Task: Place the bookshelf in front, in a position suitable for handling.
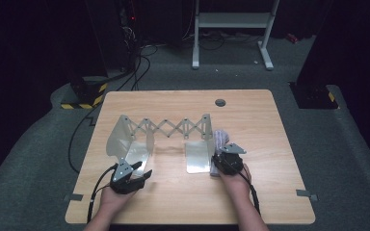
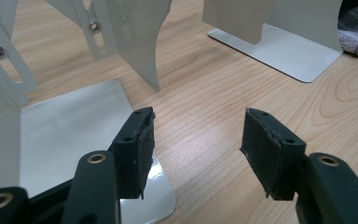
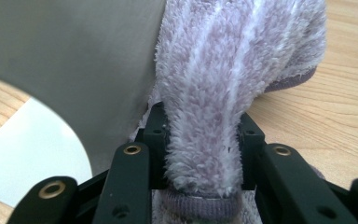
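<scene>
Your right gripper (image 3: 200, 140) clamps the fluffy lilac towel (image 3: 228, 70) against the right side of the metal rack (image 1: 161, 130); your left gripper (image 2: 196, 144), jaws wide and empty, rests near the rack's left plate

From my station the table (image 1: 183, 197) reads as pale wood-grain laminate, smooth with a soft sheen. The expanding rack (image 1: 166, 129) near its middle is thin sheet metal, satin grey, its flat base plates glossy enough to throw reflections. The towel (image 3: 233, 74) I see is fluffy lilac cloth, deep-piled, with a knitted-looking hem. My left gripper (image 2: 196, 149) has matt black plastic jaws faced with rough, dull rubbery pads (image 2: 145, 149), brass-coloured rivets shining.
</scene>
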Demonstrator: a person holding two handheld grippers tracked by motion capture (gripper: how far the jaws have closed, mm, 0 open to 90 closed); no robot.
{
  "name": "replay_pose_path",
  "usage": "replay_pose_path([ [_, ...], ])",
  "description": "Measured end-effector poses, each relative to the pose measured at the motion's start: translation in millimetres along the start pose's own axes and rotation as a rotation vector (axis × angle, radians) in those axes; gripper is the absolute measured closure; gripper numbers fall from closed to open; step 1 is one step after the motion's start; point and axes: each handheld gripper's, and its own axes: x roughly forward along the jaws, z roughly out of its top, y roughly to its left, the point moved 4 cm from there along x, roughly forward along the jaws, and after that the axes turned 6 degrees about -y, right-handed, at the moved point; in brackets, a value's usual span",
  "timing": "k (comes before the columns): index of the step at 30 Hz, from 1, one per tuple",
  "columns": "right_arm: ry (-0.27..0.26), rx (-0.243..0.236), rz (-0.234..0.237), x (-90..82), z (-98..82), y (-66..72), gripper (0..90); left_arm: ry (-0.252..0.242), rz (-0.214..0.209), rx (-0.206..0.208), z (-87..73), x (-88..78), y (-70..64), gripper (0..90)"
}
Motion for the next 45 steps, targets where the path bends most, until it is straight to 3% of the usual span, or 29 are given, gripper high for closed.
replay_pose_path([
  [4,-0.009,-0.010,-0.010,-6.9,2.6,-0.7,65.8,0.001,-0.003,0.001,0.6,0.1,-1.2,43.8],
  [7,-0.054,-0.017,-0.016,-18.8,10.3,-1.1,65.6,0.001,-0.002,0.000,0.9,0.4,-0.8,43.8],
  [9,-0.129,-0.009,-0.018,-35.4,23.7,-3.2,65.7,0.002,-0.001,-0.004,1.0,0.7,-0.9,43.8],
  [10,-0.129,-0.009,-0.018,-35.4,23.7,-3.2,65.7,0.002,-0.001,-0.004,1.0,0.7,-0.9,43.8],
  [16,-0.279,0.001,-0.012,-70.8,52.8,-2.3,65.7,0.004,0.008,-0.003,0.9,1.0,0.1,43.8],
  [17,-0.325,0.003,-0.003,-82.0,62.3,-0.5,65.7,0.006,0.013,-0.004,0.9,0.6,1.4,43.8],
  [19,-0.346,0.001,0.002,-87.8,66.8,0.5,65.7,0.007,0.015,-0.002,0.9,0.2,2.4,43.8],
  [23,-0.445,-0.012,0.024,-116.4,86.5,9.6,65.7,0.008,0.028,-0.006,0.9,-1.2,6.3,43.8],
  [27,-0.501,-0.024,0.050,-133.1,96.1,18.9,65.7,0.006,0.047,-0.013,1.4,-3.3,10.9,44.8],
  [30,-0.544,-0.052,0.086,-146.8,104.0,34.5,65.7,0.007,0.060,-0.022,1.6,-5.7,14.5,45.7],
  [31,-0.552,-0.070,0.114,-149.7,105.7,45.2,65.7,0.009,0.066,-0.027,1.3,-8.3,16.9,46.4],
  [32,-0.552,-0.070,0.114,-149.7,105.7,45.2,65.7,0.009,0.066,-0.027,1.3,-8.3,16.9,46.8],
  [33,-0.546,-0.081,0.153,-147.7,105.2,56.7,65.6,0.012,0.072,-0.032,1.2,-11.3,19.0,47.7],
  [34,-0.546,-0.081,0.153,-147.7,105.2,56.7,65.6,0.012,0.072,-0.032,1.2,-11.3,19.0,48.2],
  [36,-0.499,-0.100,0.186,-135.1,98.8,71.4,65.7,0.015,0.084,-0.032,0.9,-16.0,22.1,49.7],
  [39,-0.435,-0.114,0.186,-116.6,87.8,78.1,65.6,0.019,0.094,-0.035,0.0,-20.4,26.3,51.9],
  [40,-0.435,-0.114,0.186,-116.6,87.8,78.1,65.6,0.019,0.094,-0.035,0.0,-20.4,26.3,53.0],
  [42,-0.382,-0.118,0.158,-100.5,76.3,76.3,65.7,0.026,0.099,-0.045,-3.2,-24.2,30.3,54.9],
  [45,-0.347,-0.119,0.141,-91.9,68.8,73.9,65.7,0.043,0.119,-0.048,-8.3,-31.3,38.3,55.8],
])
